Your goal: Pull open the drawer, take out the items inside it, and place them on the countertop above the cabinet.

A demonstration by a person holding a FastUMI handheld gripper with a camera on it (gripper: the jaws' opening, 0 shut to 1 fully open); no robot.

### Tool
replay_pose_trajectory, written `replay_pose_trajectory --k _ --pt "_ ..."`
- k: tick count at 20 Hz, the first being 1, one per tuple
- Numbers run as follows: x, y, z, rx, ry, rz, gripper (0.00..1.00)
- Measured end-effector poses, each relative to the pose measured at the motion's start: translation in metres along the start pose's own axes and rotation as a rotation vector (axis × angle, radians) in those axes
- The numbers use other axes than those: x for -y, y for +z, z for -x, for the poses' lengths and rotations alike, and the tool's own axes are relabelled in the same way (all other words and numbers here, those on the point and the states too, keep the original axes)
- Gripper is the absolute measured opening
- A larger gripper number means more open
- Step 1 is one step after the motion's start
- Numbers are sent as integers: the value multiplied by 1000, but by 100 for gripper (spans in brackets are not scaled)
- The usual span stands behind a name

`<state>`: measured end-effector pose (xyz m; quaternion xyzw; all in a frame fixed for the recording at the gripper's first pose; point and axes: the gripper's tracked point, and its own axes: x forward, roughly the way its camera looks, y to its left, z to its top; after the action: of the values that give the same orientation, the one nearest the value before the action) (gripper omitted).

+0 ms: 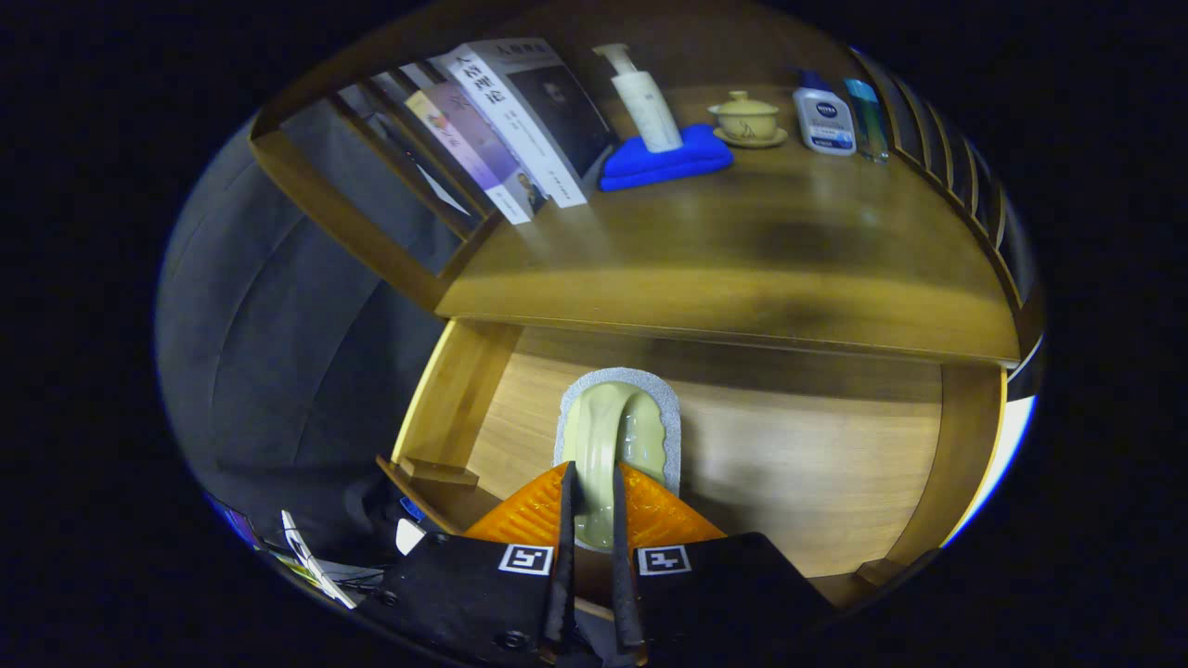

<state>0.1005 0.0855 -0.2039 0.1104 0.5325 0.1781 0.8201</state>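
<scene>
My hand-held gripper (594, 506) is over the open drawer (817, 464), fingers narrow and pinching the handle of a pale green scrub brush (617, 436) with a grey pad under it. The brush sits between the fingers, above the drawer floor. Worktop (742, 269) is beyond: books (506, 121), pump bottle (645, 97) on blue cloth (664, 158), lidded cup (747, 116), two more bottles (840, 116).
</scene>
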Motion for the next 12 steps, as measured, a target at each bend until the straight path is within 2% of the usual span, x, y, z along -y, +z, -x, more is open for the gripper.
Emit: replay_pose_trajectory --k 6,10,12 --pt "-12 36 40 114 9 66 19" --pt "-6 66 50 156 4 36 19" --pt "5 84 50 179 -25 39 19"
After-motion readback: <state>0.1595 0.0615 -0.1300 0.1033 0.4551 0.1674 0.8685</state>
